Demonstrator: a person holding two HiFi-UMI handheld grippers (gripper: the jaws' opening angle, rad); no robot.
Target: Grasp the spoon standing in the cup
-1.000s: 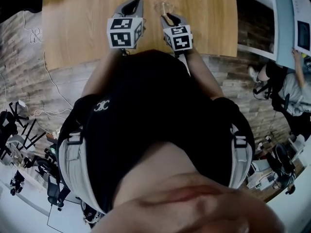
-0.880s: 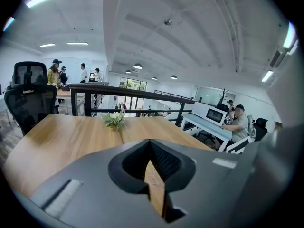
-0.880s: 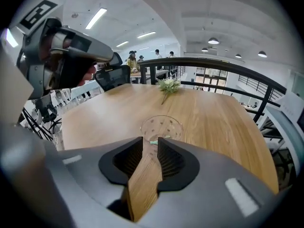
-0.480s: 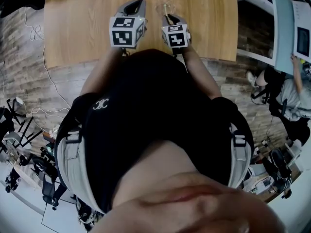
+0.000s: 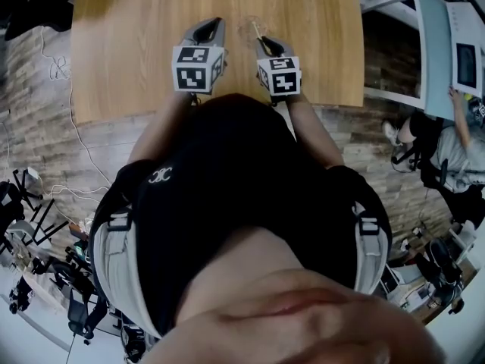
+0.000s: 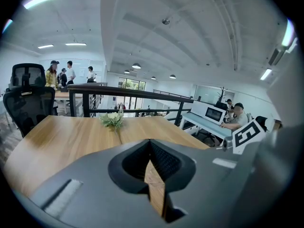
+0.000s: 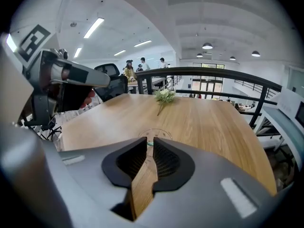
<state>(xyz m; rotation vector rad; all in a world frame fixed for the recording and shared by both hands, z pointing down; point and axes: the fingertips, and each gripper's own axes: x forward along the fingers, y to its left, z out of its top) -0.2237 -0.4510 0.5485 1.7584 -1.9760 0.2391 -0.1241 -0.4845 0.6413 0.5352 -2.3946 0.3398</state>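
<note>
Pinching the thin handle of the spoon [image 5: 257, 29], my right gripper [image 7: 150, 142] has just been closing its jaws onto it. The spoon's lower end seems to sit inside the clear cup [image 7: 164, 134] on the wooden table [image 7: 204, 122]. My left gripper [image 6: 150, 145] hovers alongside, jaws together, holding nothing.

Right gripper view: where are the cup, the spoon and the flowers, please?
cup [image 7: 155, 130]: right gripper view, far side of its clear rim.
spoon [image 7: 150, 144]: right gripper view, handle part between the jaws.
flowers [image 7: 164, 95]: right gripper view, the pale blossoms.
</note>
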